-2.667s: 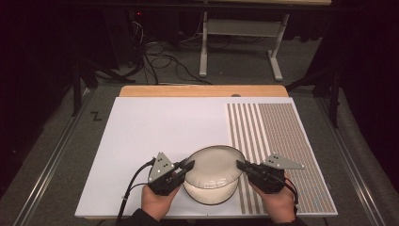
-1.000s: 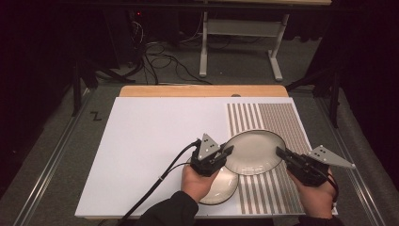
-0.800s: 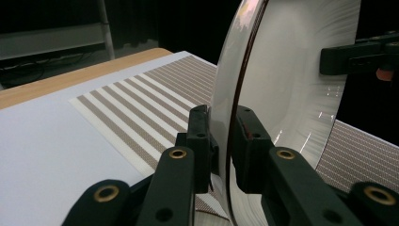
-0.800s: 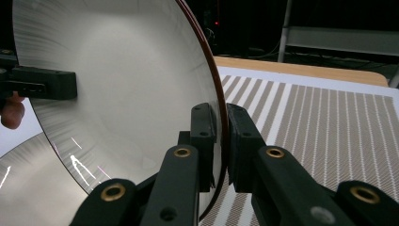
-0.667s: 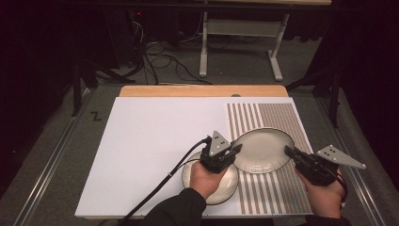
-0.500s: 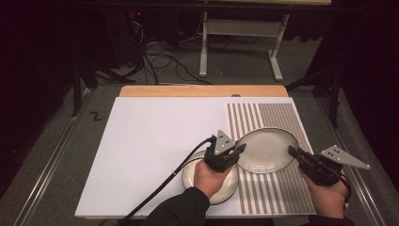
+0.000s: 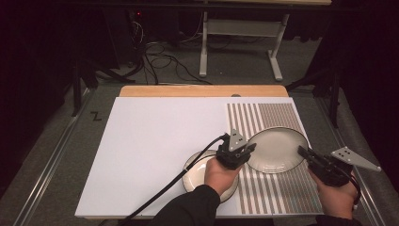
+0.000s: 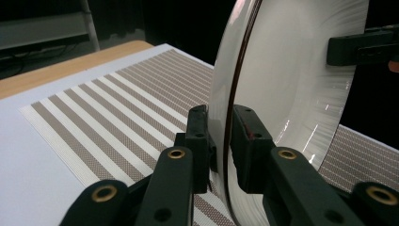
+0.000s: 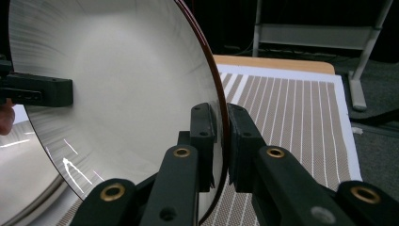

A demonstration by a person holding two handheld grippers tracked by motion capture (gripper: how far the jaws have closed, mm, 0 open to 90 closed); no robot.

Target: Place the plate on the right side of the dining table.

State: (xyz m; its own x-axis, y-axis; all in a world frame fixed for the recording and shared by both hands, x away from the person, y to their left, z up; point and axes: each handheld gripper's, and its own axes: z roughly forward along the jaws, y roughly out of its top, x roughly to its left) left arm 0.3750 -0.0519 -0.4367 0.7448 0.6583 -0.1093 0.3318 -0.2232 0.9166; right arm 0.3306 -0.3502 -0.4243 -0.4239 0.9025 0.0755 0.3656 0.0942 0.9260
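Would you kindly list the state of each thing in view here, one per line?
Upper plate: gripped by its rim on two opposite sides, over the striped mat.
Lower plate: flat on the table, ungripped.
Left gripper: shut on the upper plate's rim.
Right gripper: shut on the opposite rim.
Striped mat: flat on the white board.

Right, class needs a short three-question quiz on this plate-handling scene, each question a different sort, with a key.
1. True or false: the lifted plate is clamped at its rim by both the left hand-held gripper and the right hand-held gripper.
2. What lies under the lifted plate? A) striped mat B) bare wood C) a tray
3. Fill in: a second plate rests on the ___ board.

Key: 1 true; 2 A; 3 white.
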